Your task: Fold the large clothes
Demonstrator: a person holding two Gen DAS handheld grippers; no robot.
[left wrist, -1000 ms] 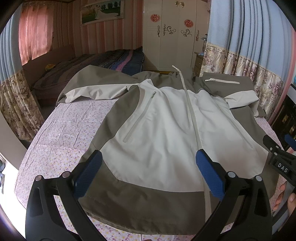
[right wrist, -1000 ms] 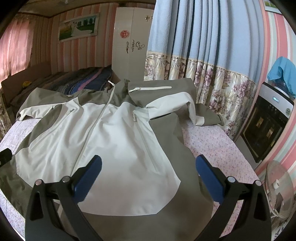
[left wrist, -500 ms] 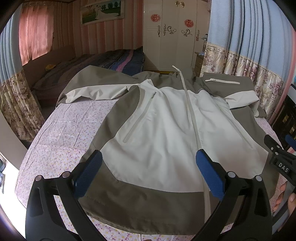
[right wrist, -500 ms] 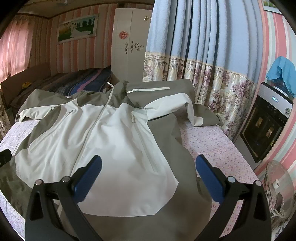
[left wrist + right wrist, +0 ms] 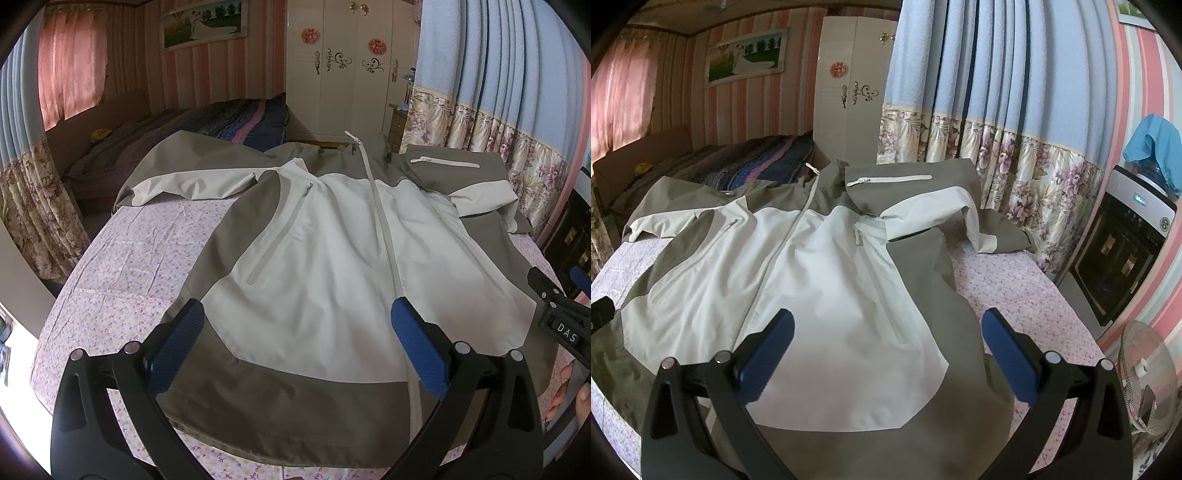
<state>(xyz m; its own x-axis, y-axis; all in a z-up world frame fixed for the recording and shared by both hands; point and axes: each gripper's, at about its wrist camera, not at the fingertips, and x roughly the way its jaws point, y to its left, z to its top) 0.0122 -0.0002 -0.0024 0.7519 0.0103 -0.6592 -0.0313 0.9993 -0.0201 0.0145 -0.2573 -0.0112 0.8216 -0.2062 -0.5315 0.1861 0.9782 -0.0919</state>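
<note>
Jacket (image 5: 332, 280), a large cream-and-olive one, is lying face up and zipped on a bed (image 5: 122, 273) covered by a floral sheet, its hem nearest the cameras and its collar pointing away toward a white wardrobe (image 5: 347, 66). It is looking like thin, smooth shell cloth: probably light, limp and a little slippery, so it is likely to slide and sag rather than hold a crease. Good places to take hold are likely the two hem corners or the shoulder seams, pinching a double layer. One sleeve (image 5: 192, 177) is stretching out flat on the left; the other sleeve (image 5: 938, 206) is already lying bent back across the right shoulder. The left gripper (image 5: 295, 347) is hovering over the hem with its jaws wide apart and holding nothing. The right gripper (image 5: 886, 350) is hovering likewise, jaws wide and empty. The near hem edge is partly hiding behind the gripper frames, and the far collar is too small to make out clearly.
</note>
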